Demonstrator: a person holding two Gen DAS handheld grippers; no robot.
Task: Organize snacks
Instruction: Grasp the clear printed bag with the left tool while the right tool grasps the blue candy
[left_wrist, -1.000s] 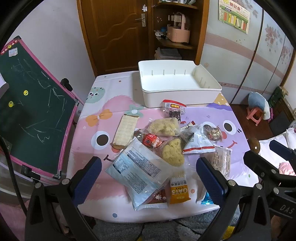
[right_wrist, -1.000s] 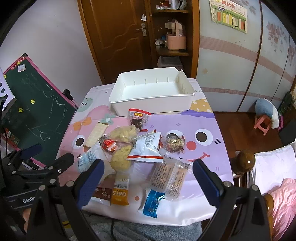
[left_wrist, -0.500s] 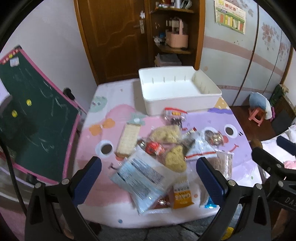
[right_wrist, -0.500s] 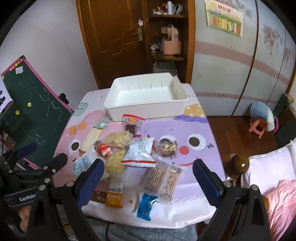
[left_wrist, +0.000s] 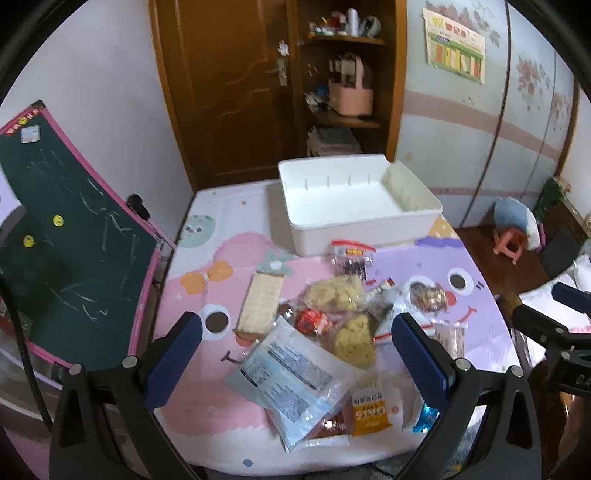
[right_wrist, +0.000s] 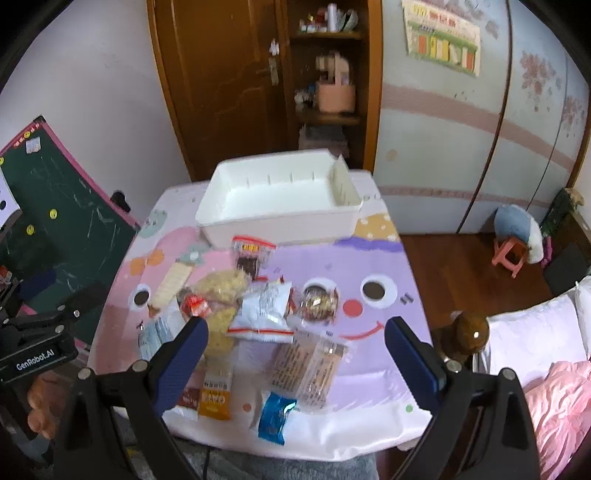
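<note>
Several wrapped snacks lie in a loose pile on a cartoon-print table: a large clear blue-print bag, a cracker pack, an orange oat bar, a white chip bag and a blue packet. An empty white bin stands at the table's far side, also in the right wrist view. My left gripper is open and empty above the near edge. My right gripper is open and empty, to its right.
A green chalkboard leans at the table's left. A wooden door and shelf stand behind the bin. A bed with pink bedding and a wooden bedpost knob are at the right. A small pink stool stands on the floor.
Both grippers have pulled back and risen, so the table and bin look smaller and farther. Nothing on the table has moved. Both stay open.
</note>
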